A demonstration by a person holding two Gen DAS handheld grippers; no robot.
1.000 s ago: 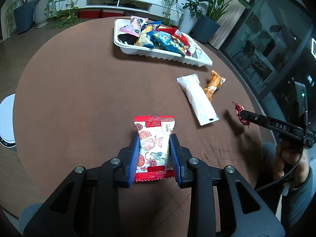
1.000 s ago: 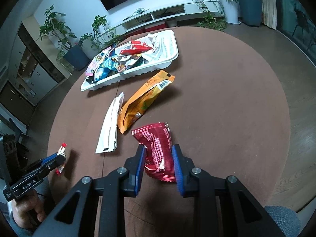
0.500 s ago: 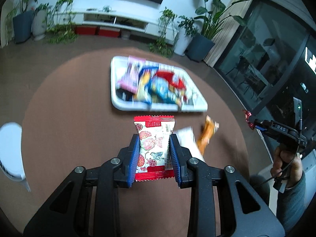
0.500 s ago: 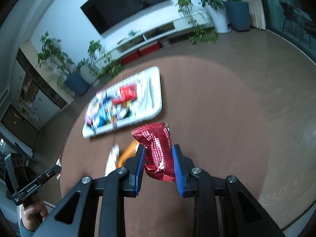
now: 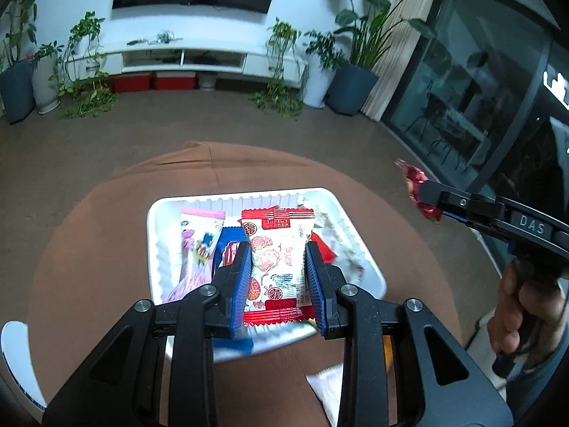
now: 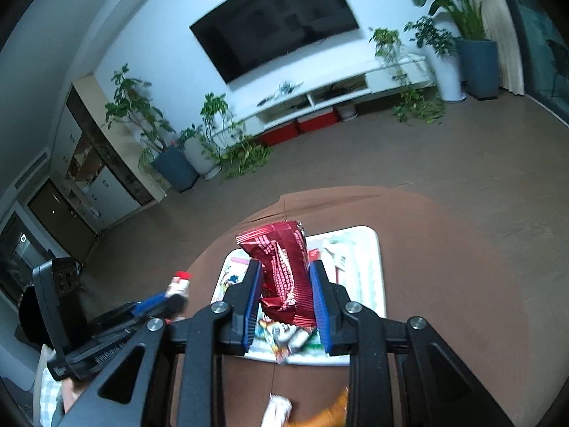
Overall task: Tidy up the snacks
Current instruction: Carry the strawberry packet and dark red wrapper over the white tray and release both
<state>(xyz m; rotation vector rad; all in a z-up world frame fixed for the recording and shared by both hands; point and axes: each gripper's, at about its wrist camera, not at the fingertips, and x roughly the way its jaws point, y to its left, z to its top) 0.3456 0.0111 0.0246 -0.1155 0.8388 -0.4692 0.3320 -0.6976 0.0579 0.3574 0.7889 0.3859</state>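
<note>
The left gripper (image 5: 277,277) is clamped on a red-and-white snack packet (image 5: 277,267), its blue pads pressing both long edges. A second ago this packet hung low over bare brown cloth in the middle of the table; now it is held above the white tray (image 5: 359,235), which has come from the far side to just below the fingers. The packet is flat and upright, white with red floral roundels and red sealed ends.

The right gripper (image 6: 286,288) is closed on a dark red wrapper (image 6: 282,267), crinkled and glossy with white lettering. It too has moved from over the loose snacks to over the tray (image 6: 373,267).

In the tray, a pink packet (image 5: 193,249) lies at the left and a blue one (image 5: 227,245) beside it. Near the bottom edge of the left view a white wrapper (image 5: 329,388) lies on the round table (image 5: 89,249).
</note>
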